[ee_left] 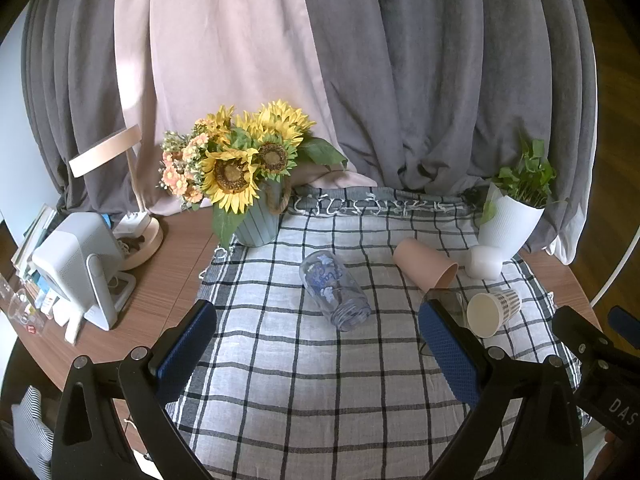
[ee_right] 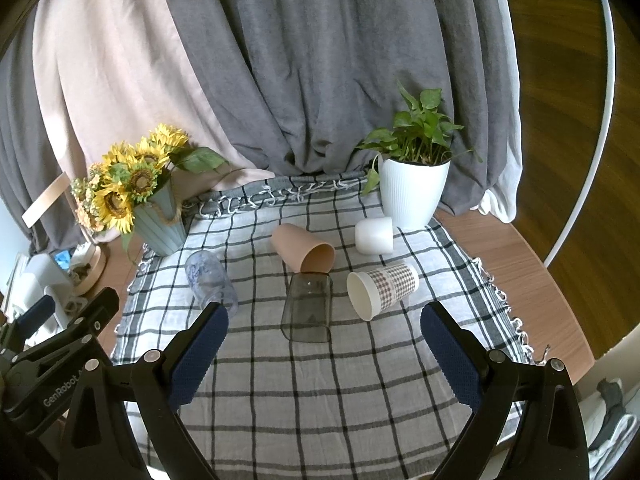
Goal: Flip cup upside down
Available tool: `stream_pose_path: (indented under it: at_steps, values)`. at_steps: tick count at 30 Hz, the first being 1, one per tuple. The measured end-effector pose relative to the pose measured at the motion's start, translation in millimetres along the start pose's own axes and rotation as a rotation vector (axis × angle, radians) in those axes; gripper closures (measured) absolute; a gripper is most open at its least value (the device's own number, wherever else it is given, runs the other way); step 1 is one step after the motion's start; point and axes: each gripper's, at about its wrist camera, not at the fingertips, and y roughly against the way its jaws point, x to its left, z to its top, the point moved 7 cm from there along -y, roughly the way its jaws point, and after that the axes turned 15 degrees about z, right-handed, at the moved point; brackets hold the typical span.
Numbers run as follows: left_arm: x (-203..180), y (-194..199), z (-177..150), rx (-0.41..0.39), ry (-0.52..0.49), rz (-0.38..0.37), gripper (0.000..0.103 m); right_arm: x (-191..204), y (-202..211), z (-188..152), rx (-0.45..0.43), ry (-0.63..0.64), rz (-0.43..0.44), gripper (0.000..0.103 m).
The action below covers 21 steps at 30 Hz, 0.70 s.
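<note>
Five cups on the checked cloth (ee_right: 320,392), four on their sides, none yet upside down apart from one.

- Clear glass with blue print (ee_left: 334,290): lay on its side left of centre, mouth toward the camera, just ahead of the left gripper (ee_left: 316,344).
- Pink cup (ee_right: 304,248): lay tilted on its side near the middle, mouth toward the near right.
- Smoky see-through cup (ee_right: 307,307): lay on its side just in front of the pink cup, rim close to the pink cup's mouth; touching or not could not be told.
- Checked paper cup (ee_right: 380,290): lay on its side to the right of the smoky one, white mouth toward the near left.
- Small white cup (ee_right: 374,236): stood mouth down beside the white plant pot (ee_right: 412,194).

Left gripper: spread wide, blue pads clear of everything, nothing held. Right gripper (ee_right: 322,338): likewise wide apart and empty, above the cloth, smoky cup between and beyond its fingertips.

Sunflowers in a green pot (ee_left: 256,224) at the cloth's far left corner; lamp (ee_left: 136,200) and white device (ee_left: 80,264) on the wooden table (ee_left: 168,264).
</note>
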Motion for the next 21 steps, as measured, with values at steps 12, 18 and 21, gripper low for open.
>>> stream_pose_path:
  at_steps: [12,18,21]
  values:
    - [-0.1,-0.7,-0.6,0.000,-0.002,0.003,0.000,0.6,-0.6,0.6,0.002,-0.002,-0.004,0.005]
    - [0.2,-0.9,-0.3,0.000,-0.005,0.004,0.000,0.8,-0.9,0.6,0.003,-0.003,-0.006,0.005]
    - [0.2,-1.1,-0.2,0.002,-0.006,0.005,0.000,0.8,-1.2,0.5,0.004,-0.004,-0.007,0.005]
